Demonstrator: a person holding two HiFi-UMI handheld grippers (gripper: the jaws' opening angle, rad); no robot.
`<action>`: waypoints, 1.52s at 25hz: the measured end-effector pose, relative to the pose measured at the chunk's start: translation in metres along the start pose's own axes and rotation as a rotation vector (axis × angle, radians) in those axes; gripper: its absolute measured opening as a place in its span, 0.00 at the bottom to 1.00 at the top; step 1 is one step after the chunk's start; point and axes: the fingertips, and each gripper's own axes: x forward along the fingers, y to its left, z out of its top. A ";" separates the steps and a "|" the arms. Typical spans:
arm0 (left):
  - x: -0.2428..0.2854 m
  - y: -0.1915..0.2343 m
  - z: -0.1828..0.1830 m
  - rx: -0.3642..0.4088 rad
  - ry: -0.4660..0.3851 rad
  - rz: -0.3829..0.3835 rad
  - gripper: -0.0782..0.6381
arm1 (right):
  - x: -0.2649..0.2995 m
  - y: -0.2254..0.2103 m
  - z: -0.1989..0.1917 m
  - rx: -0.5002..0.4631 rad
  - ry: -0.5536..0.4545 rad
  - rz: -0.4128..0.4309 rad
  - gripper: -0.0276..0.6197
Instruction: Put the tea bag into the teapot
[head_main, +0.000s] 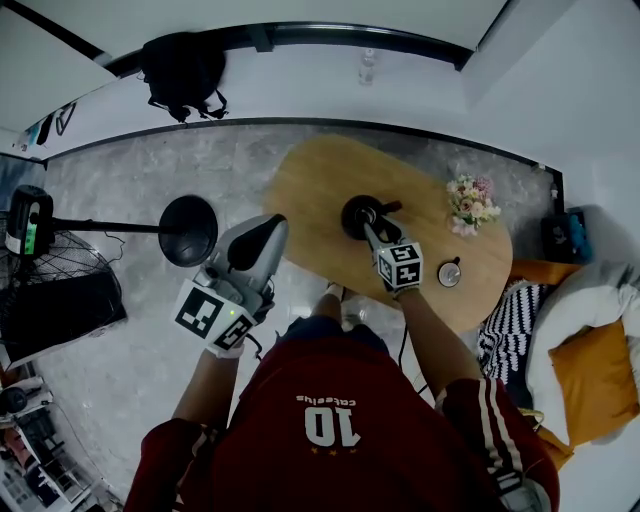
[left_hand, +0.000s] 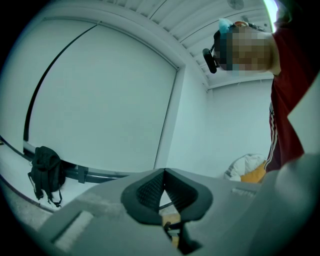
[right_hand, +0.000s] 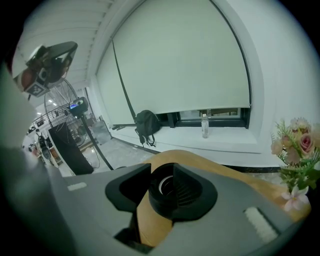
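My right gripper (head_main: 371, 231) tilts down at twelve o'clock, jaws apart over the teapot (head_main: 351, 213); left gripper (head_main: 266, 236) level, closed. Only the right gripper view shows the pot's mouth (right_hand: 166, 185).

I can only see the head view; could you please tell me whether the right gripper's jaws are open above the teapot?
Observer: Yes, the right gripper has its jaws apart, with the teapot and its open mouth showing between them.
Operator: Is a tea bag between them?
Observer: No; only a pale ring shows inside the mouth, and I cannot tell what it is.
Operator: And the other hand?
Observer: The left gripper has its jaws together, with nothing between them.
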 end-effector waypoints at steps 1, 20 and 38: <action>-0.001 -0.001 0.001 0.002 -0.003 -0.001 0.11 | -0.001 0.001 0.001 -0.002 -0.004 -0.001 0.23; -0.031 -0.049 0.010 0.052 -0.033 -0.059 0.11 | -0.096 -0.014 0.011 0.029 -0.107 -0.117 0.23; -0.050 -0.140 0.031 0.142 -0.091 -0.152 0.11 | -0.282 -0.021 0.043 -0.010 -0.370 -0.251 0.23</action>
